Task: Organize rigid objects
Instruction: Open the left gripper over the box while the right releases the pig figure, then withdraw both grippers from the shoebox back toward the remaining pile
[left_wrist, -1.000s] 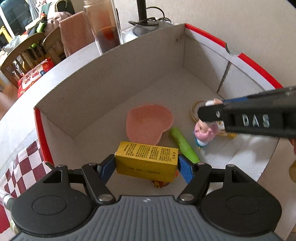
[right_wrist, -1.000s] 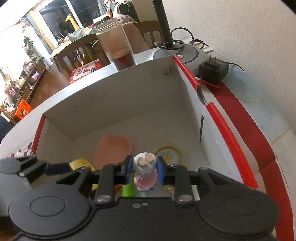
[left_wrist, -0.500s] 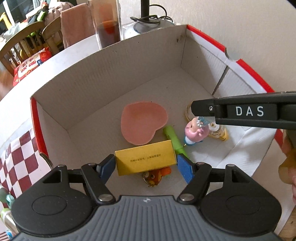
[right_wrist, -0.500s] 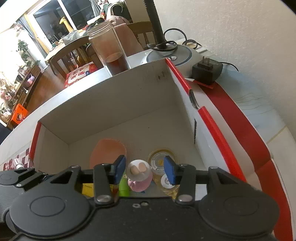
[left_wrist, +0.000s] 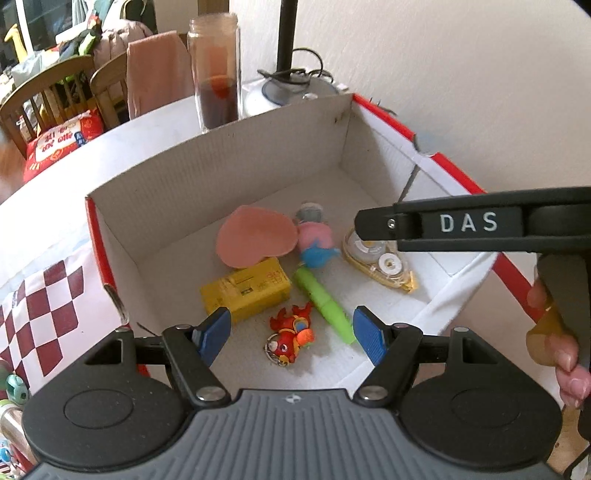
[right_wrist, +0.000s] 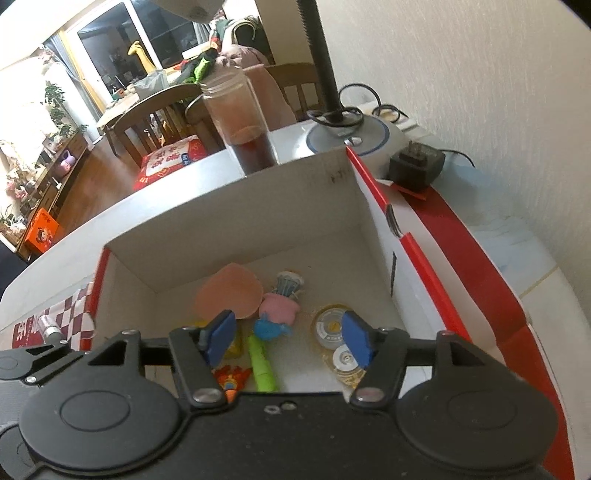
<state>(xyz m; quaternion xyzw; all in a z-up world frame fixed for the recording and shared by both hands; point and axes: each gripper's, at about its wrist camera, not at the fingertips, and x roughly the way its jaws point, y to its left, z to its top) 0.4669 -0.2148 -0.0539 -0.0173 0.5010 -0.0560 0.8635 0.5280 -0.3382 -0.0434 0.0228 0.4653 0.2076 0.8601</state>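
Note:
A white cardboard box with red edges (left_wrist: 221, 173) (right_wrist: 236, 221) holds a yellow carton (left_wrist: 245, 291), a pink heart-shaped piece (left_wrist: 255, 236) (right_wrist: 229, 299), a pink pig figure (left_wrist: 314, 240) (right_wrist: 279, 308) lying on its side, a green marker (left_wrist: 325, 302) (right_wrist: 262, 365), a red fish keychain (left_wrist: 290, 332) and a correction tape dispenser (left_wrist: 380, 262) (right_wrist: 336, 343). My left gripper (left_wrist: 291, 334) is open and empty above the box's near side. My right gripper (right_wrist: 290, 338) is open and empty above the box; its arm (left_wrist: 472, 225) crosses the left wrist view.
A tall jar of dark liquid (left_wrist: 216, 77) (right_wrist: 242, 125) stands behind the box. A lamp base with cables (right_wrist: 347, 133) and a black plug adapter (right_wrist: 415, 166) sit by the wall. A checkered cloth (left_wrist: 40, 310) lies left of the box. Chairs (left_wrist: 40, 96) stand beyond the table.
Both grippers opened and pulled up and back. The yellow carton dropped from the left gripper onto the box floor. The pig figure, released by the right gripper, fell onto its side.

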